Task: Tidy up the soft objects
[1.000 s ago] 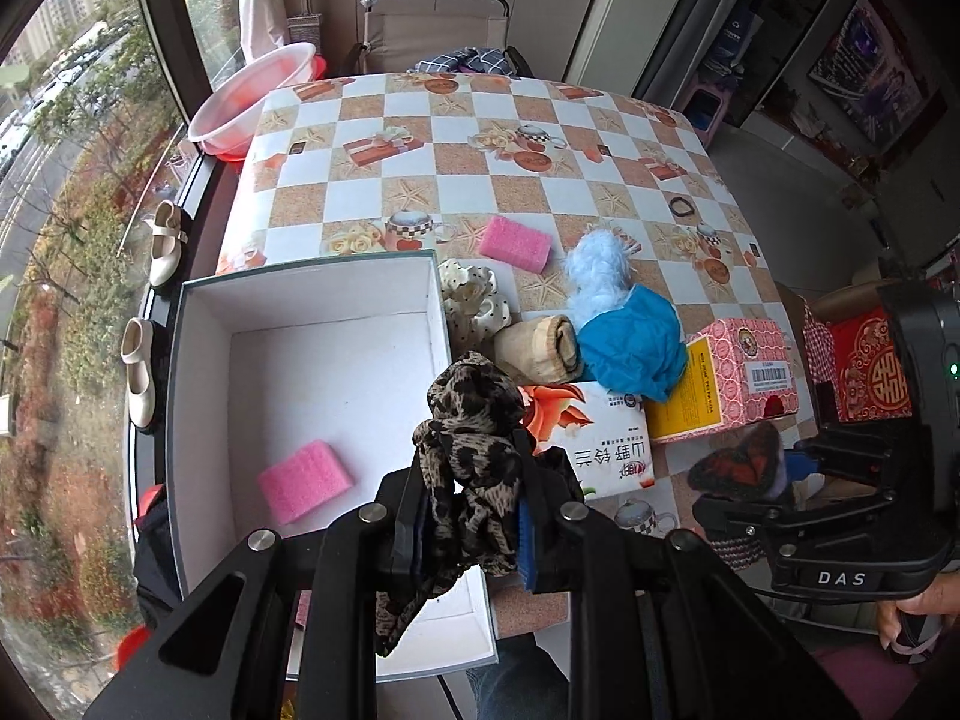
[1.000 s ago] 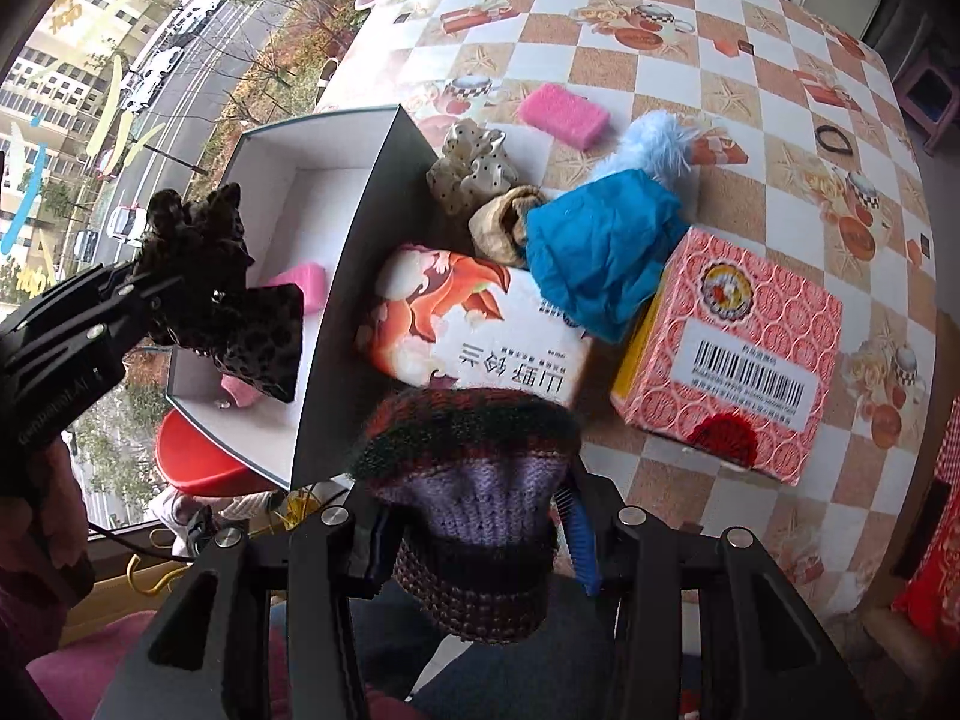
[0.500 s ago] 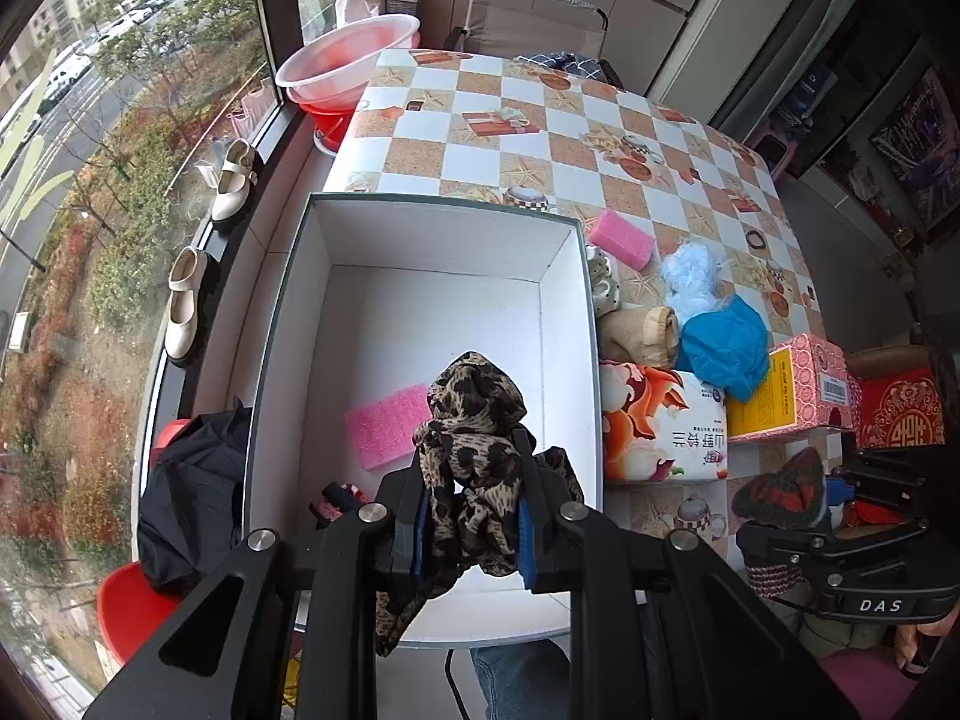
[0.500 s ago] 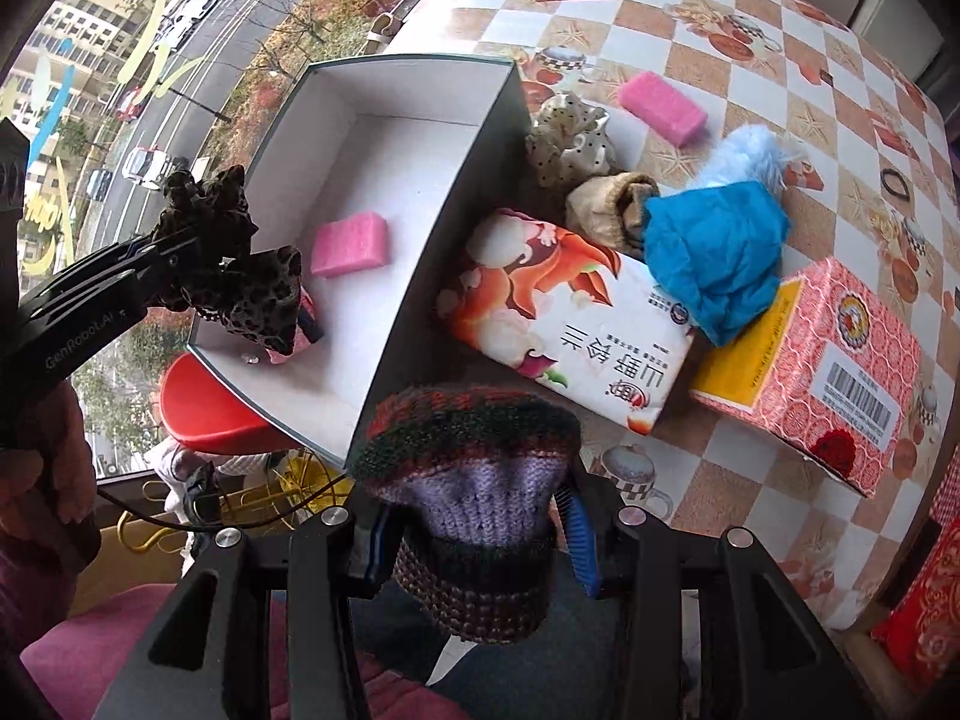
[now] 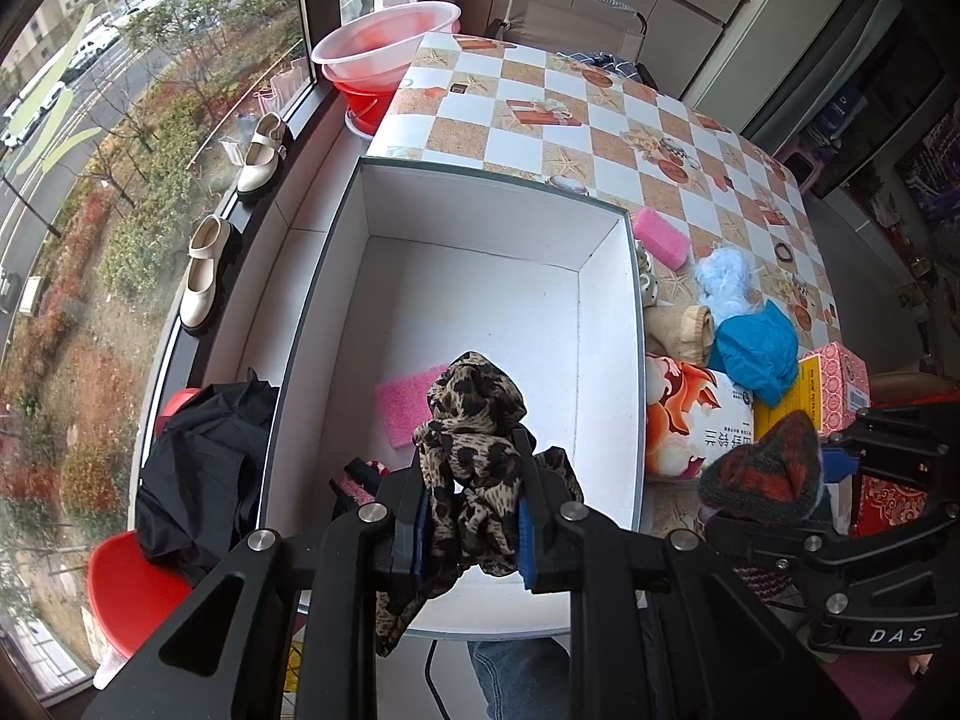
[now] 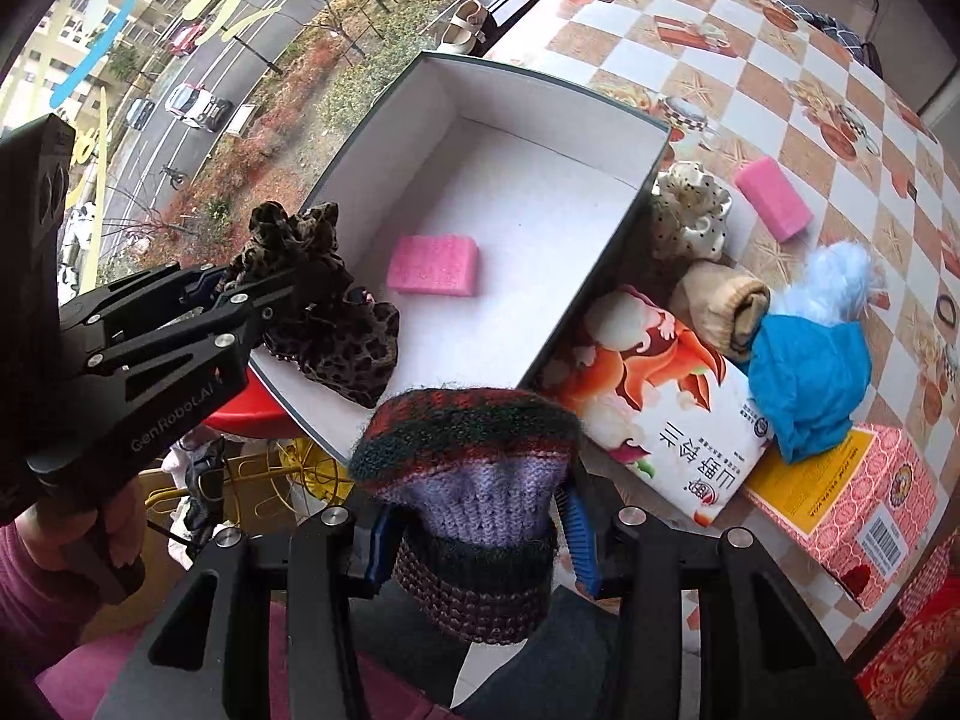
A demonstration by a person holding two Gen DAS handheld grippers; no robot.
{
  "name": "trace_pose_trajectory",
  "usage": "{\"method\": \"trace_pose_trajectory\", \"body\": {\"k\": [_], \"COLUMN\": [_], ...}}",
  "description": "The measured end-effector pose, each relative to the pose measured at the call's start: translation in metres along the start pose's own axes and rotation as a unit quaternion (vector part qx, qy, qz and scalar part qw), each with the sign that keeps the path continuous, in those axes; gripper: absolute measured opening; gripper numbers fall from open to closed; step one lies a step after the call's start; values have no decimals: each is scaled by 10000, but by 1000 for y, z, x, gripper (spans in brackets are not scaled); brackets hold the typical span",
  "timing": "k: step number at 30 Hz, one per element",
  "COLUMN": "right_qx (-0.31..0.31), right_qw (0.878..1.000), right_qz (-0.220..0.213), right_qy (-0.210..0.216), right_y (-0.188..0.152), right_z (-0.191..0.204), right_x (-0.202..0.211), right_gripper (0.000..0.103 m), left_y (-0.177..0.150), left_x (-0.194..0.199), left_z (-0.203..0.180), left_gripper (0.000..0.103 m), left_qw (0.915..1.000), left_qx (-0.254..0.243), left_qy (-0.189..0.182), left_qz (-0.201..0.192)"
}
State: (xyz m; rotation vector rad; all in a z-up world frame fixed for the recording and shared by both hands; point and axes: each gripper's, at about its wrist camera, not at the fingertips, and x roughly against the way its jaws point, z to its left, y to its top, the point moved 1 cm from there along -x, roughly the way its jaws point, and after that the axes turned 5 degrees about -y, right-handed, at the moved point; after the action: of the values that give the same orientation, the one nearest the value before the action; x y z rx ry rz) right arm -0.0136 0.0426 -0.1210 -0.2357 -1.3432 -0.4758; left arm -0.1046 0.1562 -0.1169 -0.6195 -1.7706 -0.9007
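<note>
My left gripper [image 5: 471,510] is shut on a leopard-print cloth [image 5: 474,450] and holds it over the near end of a large white box [image 5: 606,276]; the gripper also shows in the right wrist view [image 6: 234,288] with the cloth [image 6: 324,312]. A pink sponge [image 5: 405,408] lies inside the box [image 6: 540,90]. My right gripper [image 6: 474,516] is shut on a striped knitted hat [image 6: 474,462], held at the box's near right corner; the hat shows in the left wrist view [image 5: 765,468]. On the table lie a blue hat [image 6: 804,372], a beige sock roll [image 6: 729,306], a dotted scrunchie [image 6: 690,219] and a second pink sponge [image 6: 774,198].
A tissue pack [image 6: 666,402] and a pink carton [image 6: 840,498] lie right of the box on the checked table [image 5: 600,114]. A window sill with shoes [image 5: 204,288] and a basin [image 5: 390,48] is at the left. A red chair with black cloth [image 5: 198,468] stands below.
My left gripper has carried the leopard cloth leftward from the table's near edge to above the box. My right gripper with the knitted hat has moved left toward the box corner.
</note>
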Motion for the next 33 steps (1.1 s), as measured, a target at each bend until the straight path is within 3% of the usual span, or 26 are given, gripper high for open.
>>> {"method": "trace_pose_trajectory", "body": {"k": [13, 33], "right_qx": [263, 229], "right_qw": [9996, 9996], "right_qz": [-87, -112], "right_qy": [50, 106], "right_y": [34, 43], "right_z": [10, 0], "right_x": [2, 5], "right_gripper": [47, 47], "left_y": [2, 0], "left_x": [-5, -14], "left_z": [2, -6], "left_gripper": [24, 24], "left_qw": [10000, 9998], "left_qx": [73, 111], "left_qy": [41, 79], "left_qz": [45, 131]}}
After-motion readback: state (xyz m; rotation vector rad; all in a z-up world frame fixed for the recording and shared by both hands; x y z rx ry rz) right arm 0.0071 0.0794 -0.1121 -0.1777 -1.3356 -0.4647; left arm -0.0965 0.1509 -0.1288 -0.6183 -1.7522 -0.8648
